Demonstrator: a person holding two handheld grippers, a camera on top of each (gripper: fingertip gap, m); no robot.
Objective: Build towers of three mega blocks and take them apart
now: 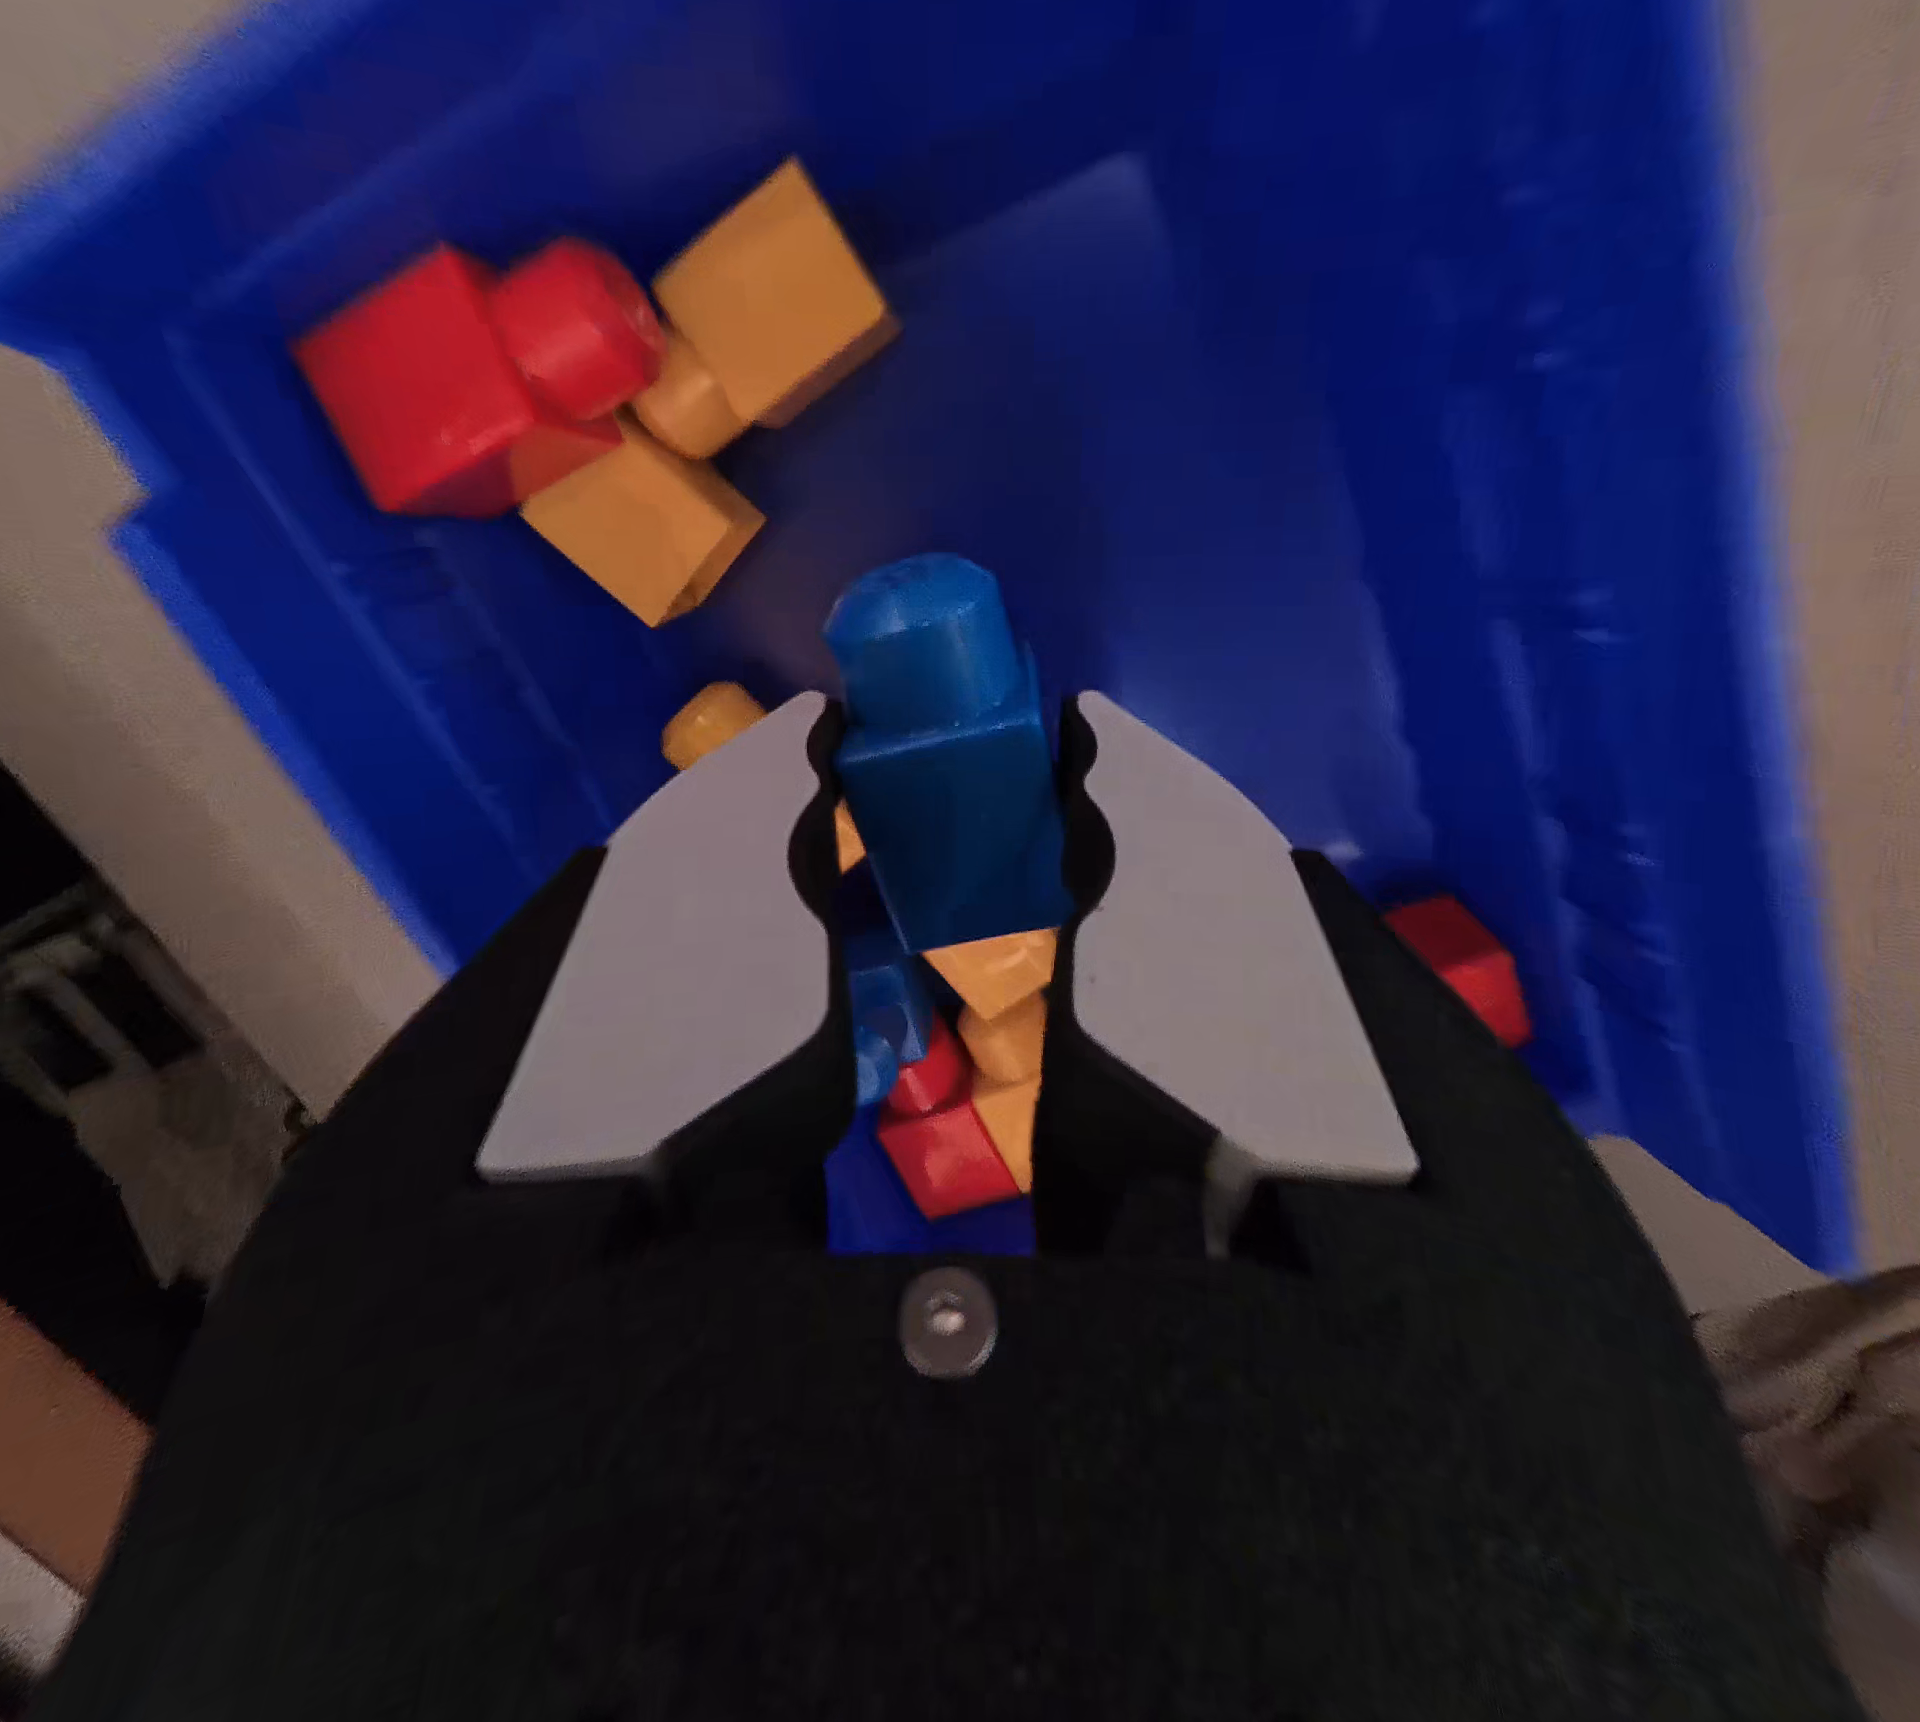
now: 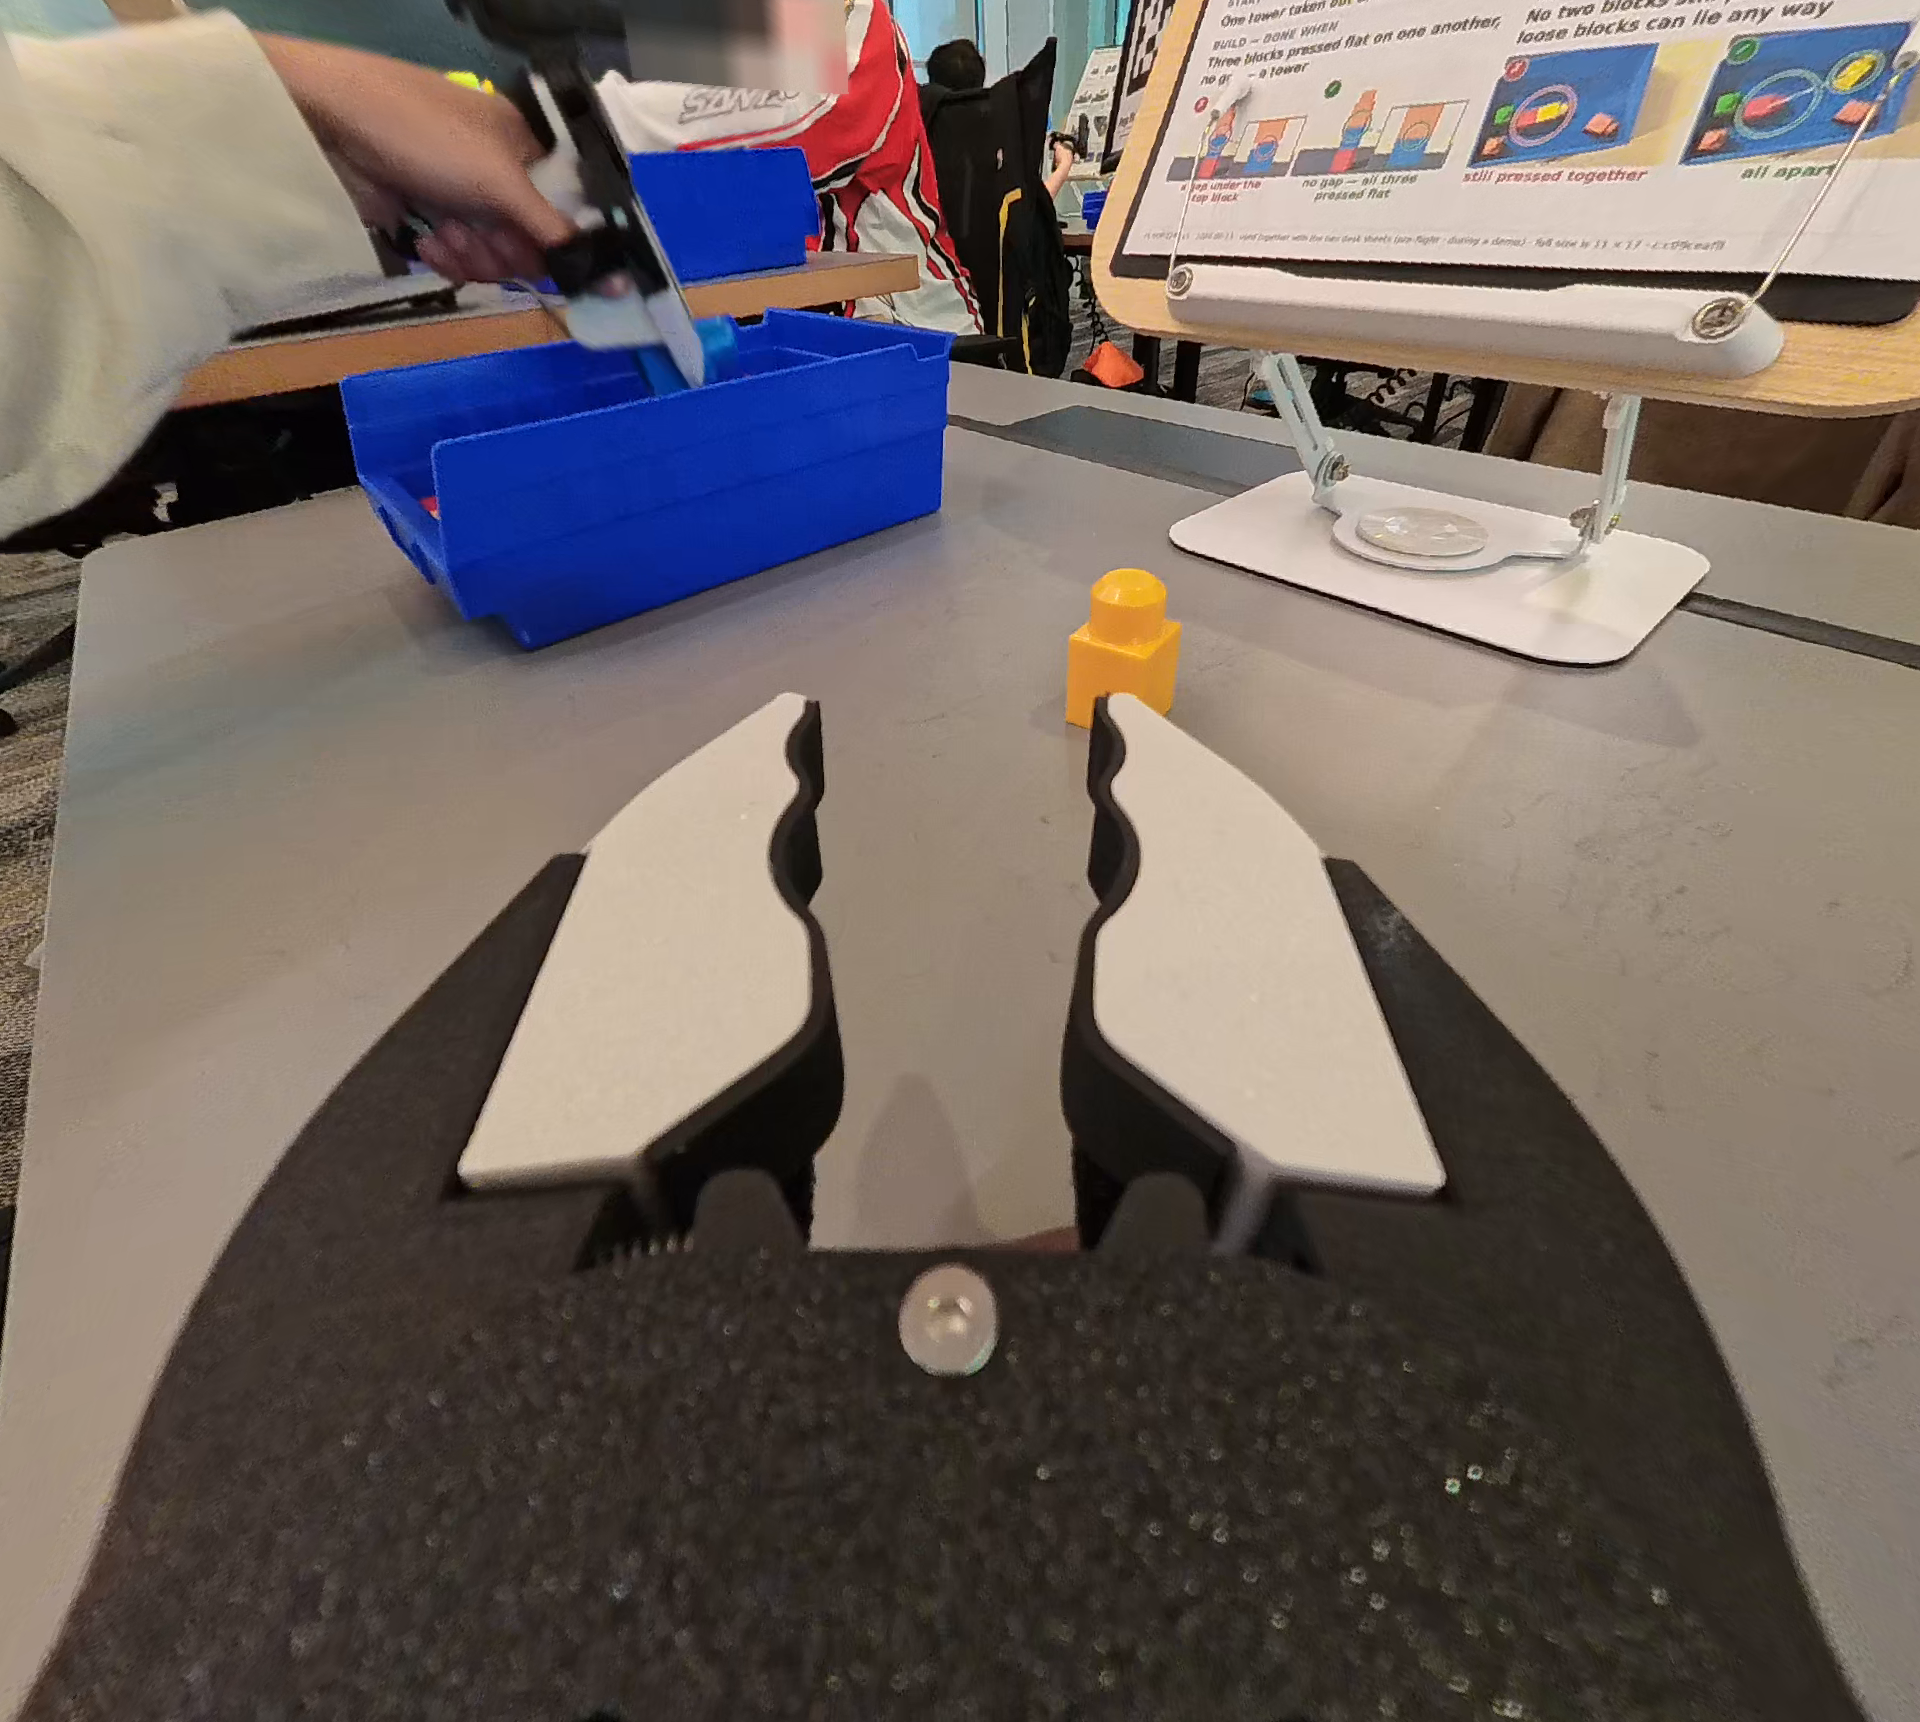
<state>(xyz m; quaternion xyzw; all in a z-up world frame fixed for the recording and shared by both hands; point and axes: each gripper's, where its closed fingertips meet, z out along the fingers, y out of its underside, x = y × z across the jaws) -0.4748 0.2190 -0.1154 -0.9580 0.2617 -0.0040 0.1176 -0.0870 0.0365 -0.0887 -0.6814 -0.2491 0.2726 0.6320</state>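
Spreading across the right wrist view, a grey table [image 2: 416,737] carries everything else. At its far right stands a wooden board [image 2: 1164,197] on a white stand [image 2: 1455,592], with a printed sheet [image 2: 1558,62] clipped to it. At the far left sits a blue bin [image 2: 665,467], open at the top.

The left gripper [image 1: 948,773] points down into that bin [image 1: 1351,322], held by a hand [image 2: 447,166] in a pale sleeve [image 2: 125,238]. Its two fingers [image 1: 717,851] are clamped on a blue block [image 1: 951,799], one pad pressing each side, the stud pointing away from the camera. Under it on the bin floor lie loose blocks: a red block [image 1: 416,384] touching two orange blocks [image 1: 769,290], with more red, orange and blue ones partly hidden behind the fingers.

The right gripper [image 2: 954,716] hovers low over the table with its fingers [image 2: 707,893] apart and nothing between them. A single yellow block [image 2: 1122,644] stands upright on the table, stud up, just beyond the tip of the right-hand finger and well apart from the bin.
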